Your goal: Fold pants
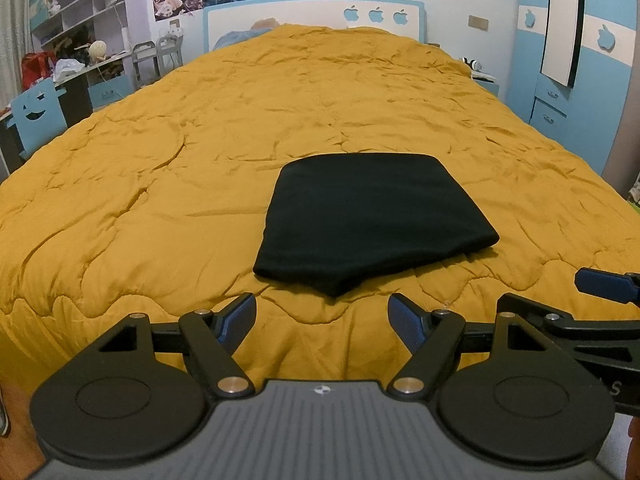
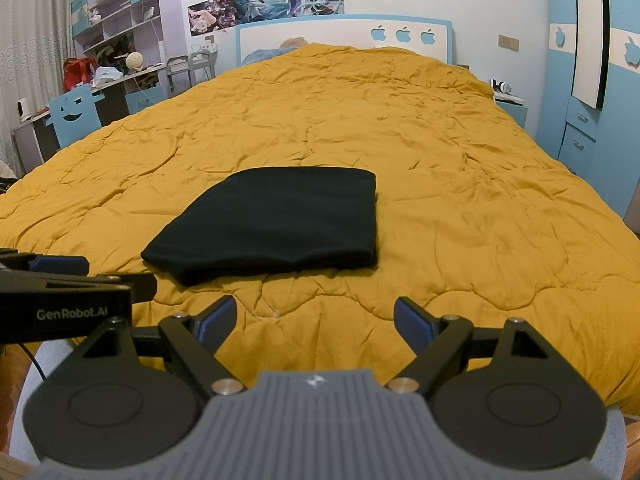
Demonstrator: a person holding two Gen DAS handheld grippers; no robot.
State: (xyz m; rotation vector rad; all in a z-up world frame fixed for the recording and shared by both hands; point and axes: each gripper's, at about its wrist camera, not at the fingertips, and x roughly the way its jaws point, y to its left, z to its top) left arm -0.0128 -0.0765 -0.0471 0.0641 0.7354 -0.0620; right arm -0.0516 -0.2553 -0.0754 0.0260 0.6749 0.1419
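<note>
Black pants (image 1: 370,220) lay folded into a compact, roughly rectangular stack on the mustard quilt (image 1: 200,184), toward the foot end of the bed, well short of the blue-and-white headboard (image 1: 312,16). Fold looked flat, layered edge facing the foot end, one corner jutting slightly toward the cameras. Left gripper (image 1: 322,316) hovered just past the near edge of the pants, jaws spread wide, nothing between them, blue pads (image 1: 240,318) clear of the fabric. Right gripper (image 2: 315,318) likewise spread wide and empty, held off the near edge of the pants, not touching them. Each gripper visible at the border of the other's view, side by side near the pants' foot-side edge. Quilt wrinkled around the pants; blue chair (image 2: 76,114) and desk stood well beyond the pants, to their left.
</note>
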